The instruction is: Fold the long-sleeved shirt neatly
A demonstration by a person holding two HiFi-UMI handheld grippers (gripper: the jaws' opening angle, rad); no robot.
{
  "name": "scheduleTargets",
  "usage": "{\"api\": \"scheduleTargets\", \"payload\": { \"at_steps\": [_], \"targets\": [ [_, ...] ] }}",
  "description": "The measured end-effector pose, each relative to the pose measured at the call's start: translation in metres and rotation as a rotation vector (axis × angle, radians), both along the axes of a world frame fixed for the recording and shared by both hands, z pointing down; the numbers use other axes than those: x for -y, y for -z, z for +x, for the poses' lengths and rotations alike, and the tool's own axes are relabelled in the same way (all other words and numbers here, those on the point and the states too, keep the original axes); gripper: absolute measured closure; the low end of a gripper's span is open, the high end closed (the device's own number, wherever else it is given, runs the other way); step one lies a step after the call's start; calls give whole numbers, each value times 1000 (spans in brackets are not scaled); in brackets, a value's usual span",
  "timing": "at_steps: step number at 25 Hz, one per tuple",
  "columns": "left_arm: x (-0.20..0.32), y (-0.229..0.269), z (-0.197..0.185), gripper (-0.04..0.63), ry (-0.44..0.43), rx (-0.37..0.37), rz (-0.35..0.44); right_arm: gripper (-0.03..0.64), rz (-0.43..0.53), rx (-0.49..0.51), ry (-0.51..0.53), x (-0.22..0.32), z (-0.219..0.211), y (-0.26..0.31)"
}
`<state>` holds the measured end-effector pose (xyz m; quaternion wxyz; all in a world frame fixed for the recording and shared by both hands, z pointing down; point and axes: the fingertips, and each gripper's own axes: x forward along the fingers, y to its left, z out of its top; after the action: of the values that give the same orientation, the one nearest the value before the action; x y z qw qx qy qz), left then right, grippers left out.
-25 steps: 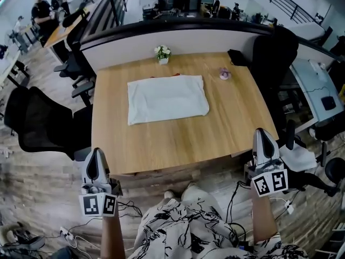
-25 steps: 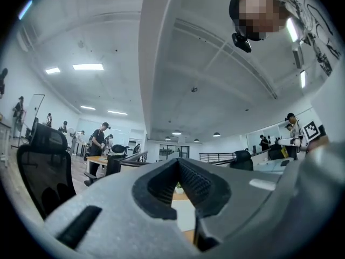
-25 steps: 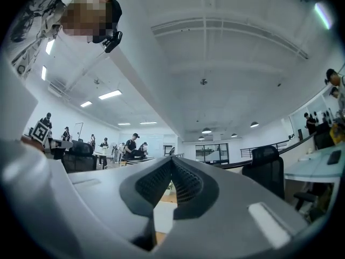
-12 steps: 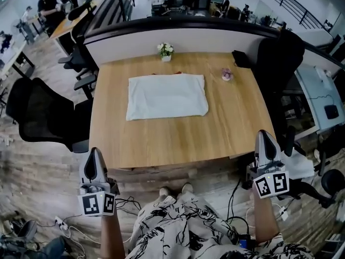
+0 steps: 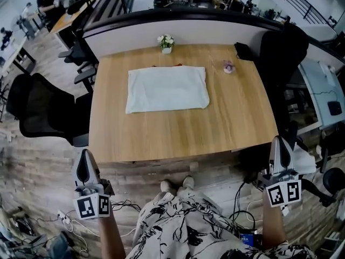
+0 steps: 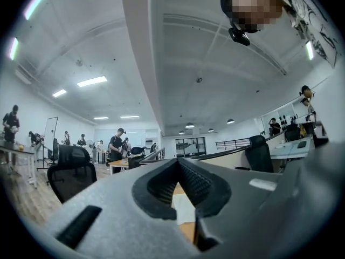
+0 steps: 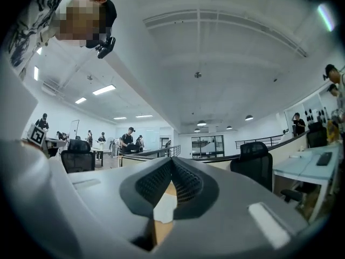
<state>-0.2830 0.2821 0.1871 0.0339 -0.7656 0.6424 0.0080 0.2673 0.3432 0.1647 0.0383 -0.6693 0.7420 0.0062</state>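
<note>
wooden table (image 5: 178, 134), small flower pot (image 5: 166, 42), black office chair (image 5: 42, 115)

Matt white cloth shirt (image 5: 167, 88) lies on smooth light wood table (image 5: 226, 123).

Open-plan office; desks (image 5: 178, 134); black swivel chairs (image 5: 43, 115); ceiling strip lights (image 6: 91, 81)

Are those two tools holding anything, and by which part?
Nothing. The left hand-held gripper and right hand-held gripper are shut and empty; the shirt lies on the table, apart from both.
</note>
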Motion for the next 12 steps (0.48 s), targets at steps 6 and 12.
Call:
{"api": "scheduleTargets", "payload": {
  "at_steps": [6, 12],
  "targets": [
    [-6, 8, -9, 591, 25, 1, 12, 611, 32, -62, -34, -1, 11, -5],
    [-9, 4, -16, 591, 41, 7, 11, 611, 21, -187, -42, 9, 12, -9]
  ]
}}
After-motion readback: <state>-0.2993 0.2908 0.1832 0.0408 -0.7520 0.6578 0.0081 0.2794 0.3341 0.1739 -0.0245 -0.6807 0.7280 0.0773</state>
